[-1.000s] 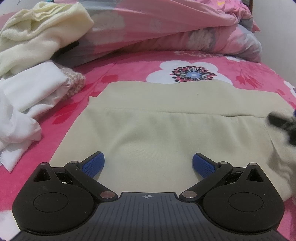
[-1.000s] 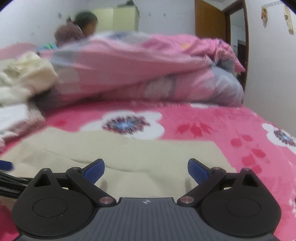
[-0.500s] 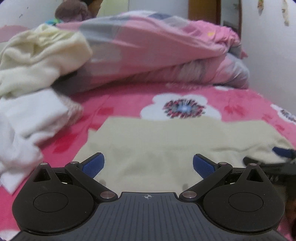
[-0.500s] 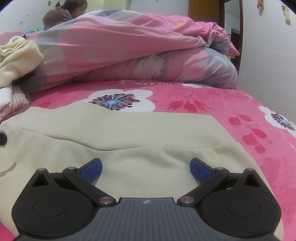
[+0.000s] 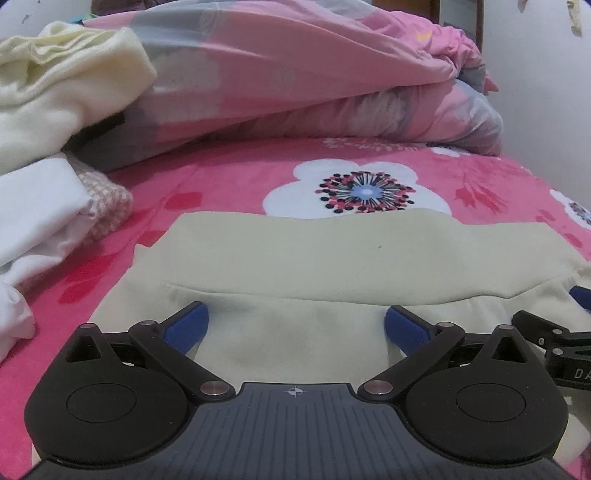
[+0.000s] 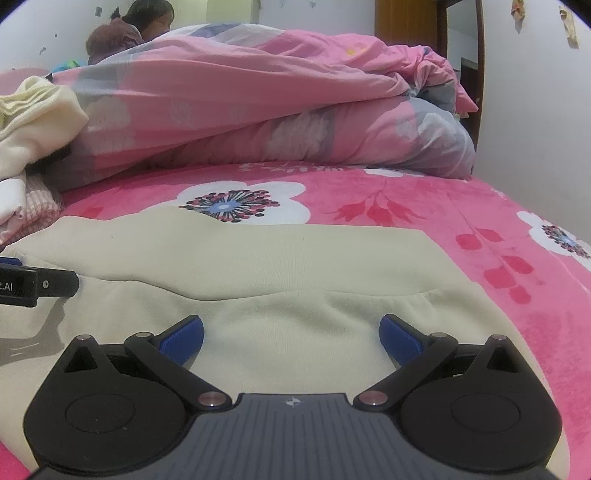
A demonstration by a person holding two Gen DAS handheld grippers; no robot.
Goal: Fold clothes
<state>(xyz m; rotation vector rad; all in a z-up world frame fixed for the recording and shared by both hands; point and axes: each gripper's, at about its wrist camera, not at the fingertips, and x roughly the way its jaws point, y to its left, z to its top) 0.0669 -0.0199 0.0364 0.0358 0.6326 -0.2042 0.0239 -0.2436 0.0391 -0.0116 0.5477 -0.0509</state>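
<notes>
Both tongs, left tongs point(image 5: 293, 328) and right tongs point(image 6: 291, 332), gaping wide low over the cream garment point(image 5: 314, 251) spread mid-frame on the bed point(image 6: 443, 192); best pinching matching edge points, lifting evenly.

One beige garment point(image 5: 332, 254) lay flat on the one bed point(image 5: 229, 184). Three bunched garments sat far left: one cream point(image 5: 62, 92), one white point(image 5: 37, 218), one checked pink point(image 5: 107, 199). One pink quilt point(image 5: 295, 74) lay far back. Two tongs were present, left point(image 5: 295, 325) and right point(image 6: 291, 332). One person point(image 6: 147, 18) sat behind.
</notes>
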